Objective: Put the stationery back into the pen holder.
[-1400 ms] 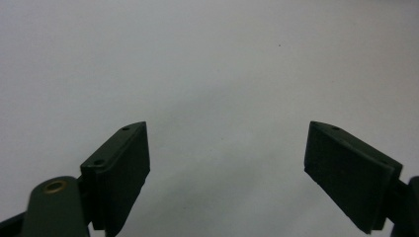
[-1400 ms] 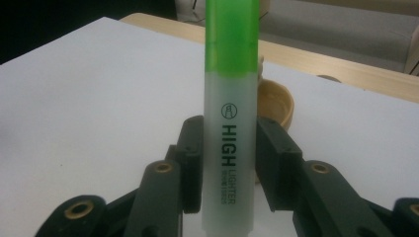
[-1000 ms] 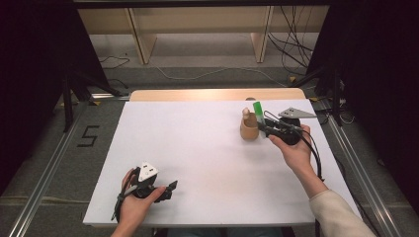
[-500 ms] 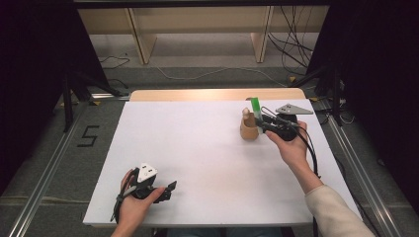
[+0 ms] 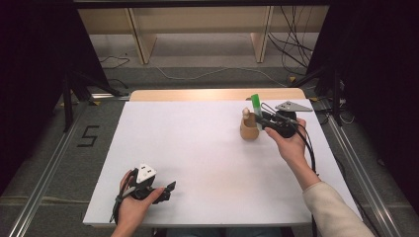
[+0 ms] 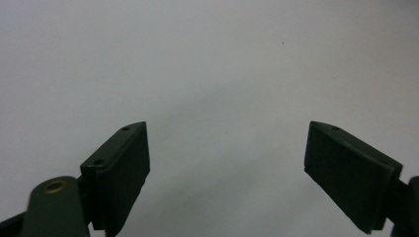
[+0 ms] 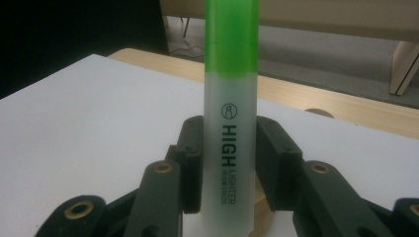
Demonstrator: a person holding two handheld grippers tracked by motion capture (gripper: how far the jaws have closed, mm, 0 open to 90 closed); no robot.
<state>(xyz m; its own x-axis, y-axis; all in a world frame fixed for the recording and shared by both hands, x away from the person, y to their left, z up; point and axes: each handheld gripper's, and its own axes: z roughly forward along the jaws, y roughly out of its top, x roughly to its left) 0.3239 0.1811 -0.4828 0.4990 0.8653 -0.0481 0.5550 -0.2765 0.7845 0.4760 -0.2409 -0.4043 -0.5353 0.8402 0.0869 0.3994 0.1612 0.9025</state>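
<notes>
Highlighter (image 7: pixel 230 113) — pale body with a green cap, long axis upright, cap uppermost; held in the right gripper (image 5: pixel 262 120), whose two black jaws press on the barrel from either side, low on its length. Position: far right part of the white table (image 5: pixel 197 148), the lower end of the highlighter directly over, or just entering, the wooden holder (image 5: pixel 248 129); whether it touches the holder's floor cannot be told. Holder: small, pale wood, standing upright, with a rounded wooden piece (image 5: pixel 245 113) in it beside the highlighter. Governing relation — the holder lies straight below the gripped end, so the likely move is a plain descent along the highlighter's own axis. Left gripper (image 5: pixel 168 190): at the near left edge, well apart from the holder, jaws wide with nothing between them.
</notes>
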